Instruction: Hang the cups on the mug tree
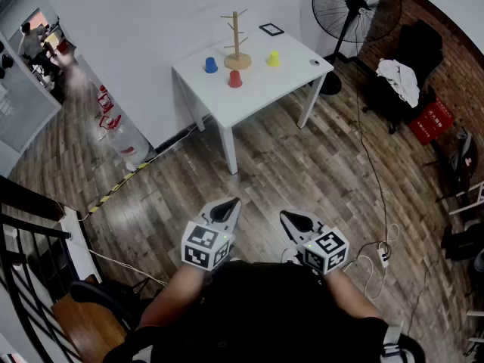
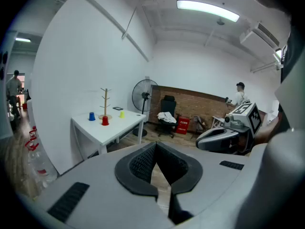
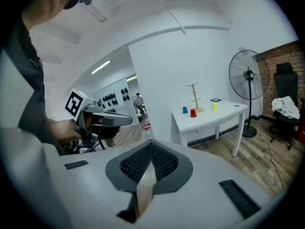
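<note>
While the left gripper [image 1: 229, 205] and right gripper [image 1: 290, 219] hang clenched and empty, well off the table [image 1: 291, 72], nothing's begun; next, I'd say, approach a cup [image 1: 235, 79].

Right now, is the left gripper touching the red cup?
Apart. The head view shows the left gripper over the wooden floor, far from the table where the red cup stands.

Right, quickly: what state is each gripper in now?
Grey left gripper with marker cube: closed, holding nothing.
Grey right gripper with marker cube: closed, holding nothing.
</note>
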